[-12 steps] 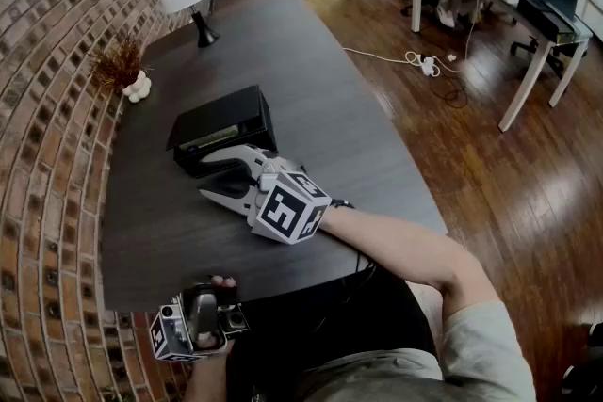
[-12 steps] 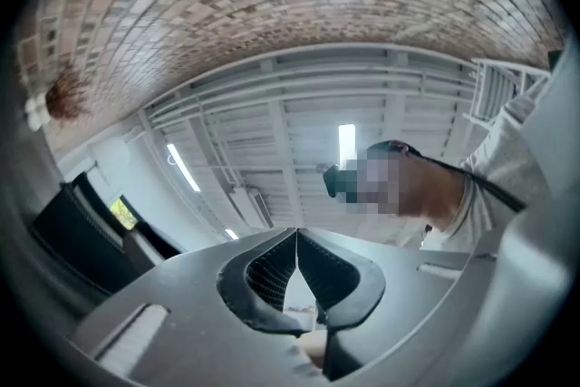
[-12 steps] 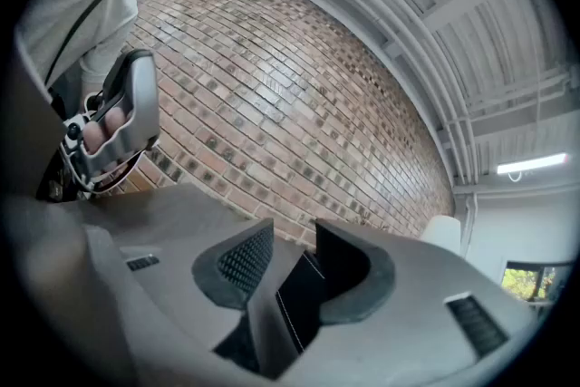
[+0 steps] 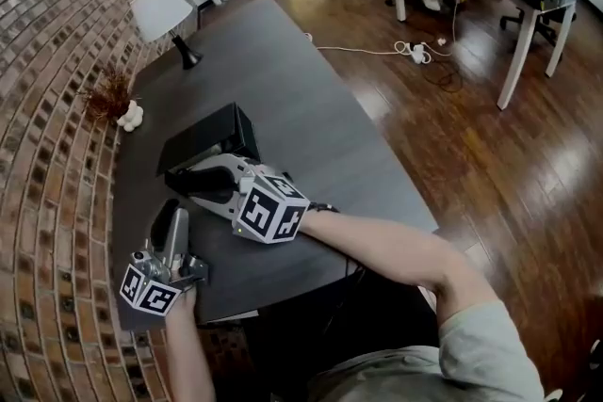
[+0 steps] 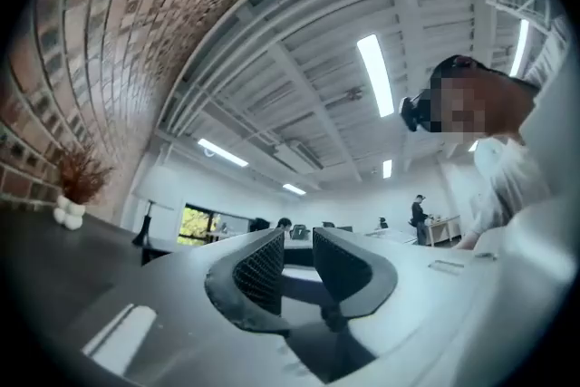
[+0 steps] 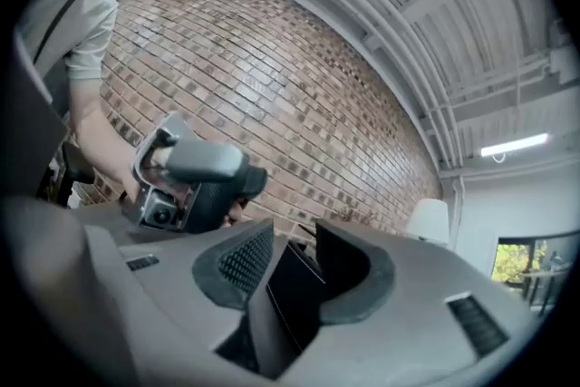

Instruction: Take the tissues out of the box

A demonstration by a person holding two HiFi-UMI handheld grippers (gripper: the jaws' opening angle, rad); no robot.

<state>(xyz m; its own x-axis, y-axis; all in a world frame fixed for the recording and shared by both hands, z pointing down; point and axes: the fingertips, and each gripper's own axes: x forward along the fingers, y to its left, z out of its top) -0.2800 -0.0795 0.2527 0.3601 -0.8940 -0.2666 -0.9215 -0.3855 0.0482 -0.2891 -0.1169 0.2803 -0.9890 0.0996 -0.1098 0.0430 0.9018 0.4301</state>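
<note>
The black tissue box (image 4: 203, 138) lies on the left part of the dark surface (image 4: 311, 127), and the right hand-held gripper (image 4: 179, 182) lies just on its near side, tips against the box's near face. In the right gripper view its jaws stand apart with a corner of the box (image 6: 290, 290) in the gap; whether the pads press on it cannot be told. The left hand-held gripper (image 4: 170, 210) is over the near left corner of the surface, pointing far, just near of the box. Its jaws (image 5: 297, 249) are only narrowly apart with nothing between them. Half a second ago it hung below the surface's near edge, while the right one keeps much the same place at the box.
</note>
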